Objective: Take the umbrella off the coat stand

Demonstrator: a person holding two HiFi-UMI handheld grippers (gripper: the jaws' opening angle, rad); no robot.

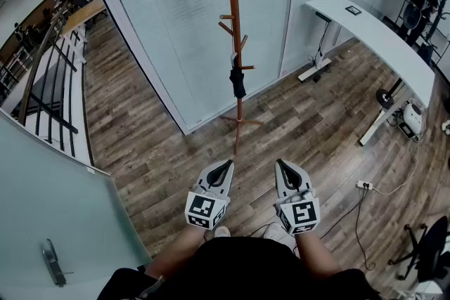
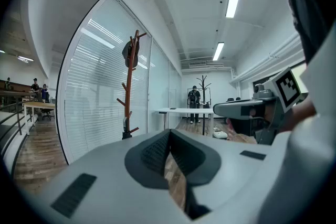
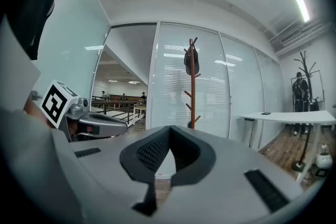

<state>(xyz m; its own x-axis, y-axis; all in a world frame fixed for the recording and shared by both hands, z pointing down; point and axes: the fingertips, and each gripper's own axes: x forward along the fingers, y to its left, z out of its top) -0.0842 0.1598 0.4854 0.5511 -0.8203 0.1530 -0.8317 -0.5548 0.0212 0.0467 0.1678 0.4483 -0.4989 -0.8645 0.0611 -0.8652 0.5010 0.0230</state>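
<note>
The folded dark umbrella (image 1: 238,83) hangs from a low peg of the coat stand (image 1: 234,24), which stands on the wooden floor (image 1: 162,151) close to the glass wall (image 1: 176,24), well apart from both grippers. The left gripper (image 1: 228,164) and the right gripper (image 1: 280,164) are side by side, each with its fingers together and nothing between them. The umbrella looks small and light, soft slippery cloth over a stiff core, so it is probably better to clamp its firm middle or handle and lift it off the peg.
</note>
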